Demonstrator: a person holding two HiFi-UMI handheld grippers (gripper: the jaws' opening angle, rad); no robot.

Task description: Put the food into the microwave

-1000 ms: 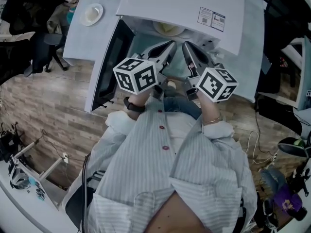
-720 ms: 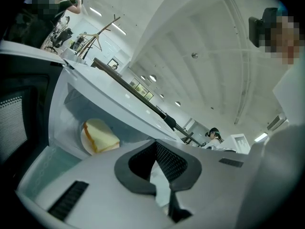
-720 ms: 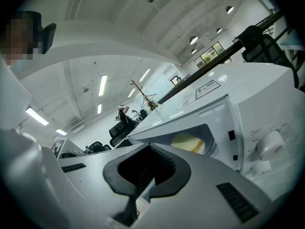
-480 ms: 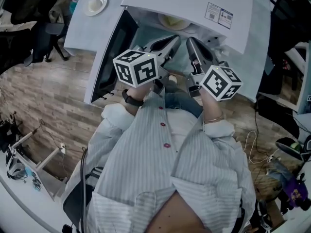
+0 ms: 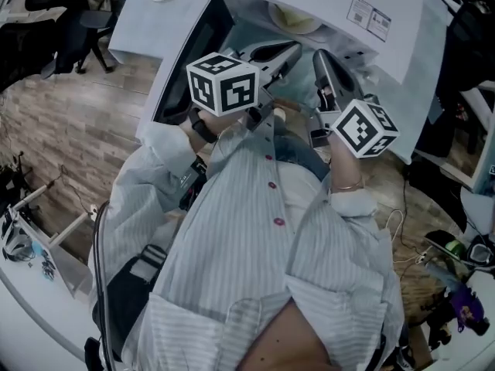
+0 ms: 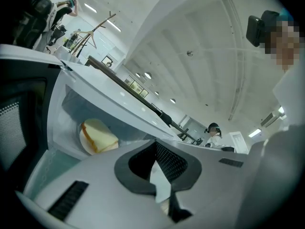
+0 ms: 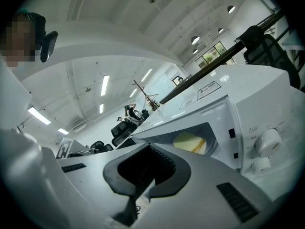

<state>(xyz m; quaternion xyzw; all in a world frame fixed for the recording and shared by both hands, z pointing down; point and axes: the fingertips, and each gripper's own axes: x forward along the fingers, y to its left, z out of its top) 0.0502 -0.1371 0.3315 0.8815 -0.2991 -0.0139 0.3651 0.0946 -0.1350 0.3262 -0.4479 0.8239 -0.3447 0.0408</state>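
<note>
Two claws are held closed tight, nothing gripped, before the microwave (image 5: 325, 2): left claw (image 5: 294, 50), right claw (image 5: 320, 59). The food (image 6: 97, 136) is seen already inside, straight ahead. The door (image 5: 182, 72) is swung out leftward, nearer the left claw; closing it is judged next.

Food (image 5: 294, 20) is sitting inside the microwave (image 5: 332, 2), door (image 5: 186, 64) hanging open on its left, left gripper (image 5: 296, 49) and right gripper (image 5: 319, 55) hanging just in front.
</note>
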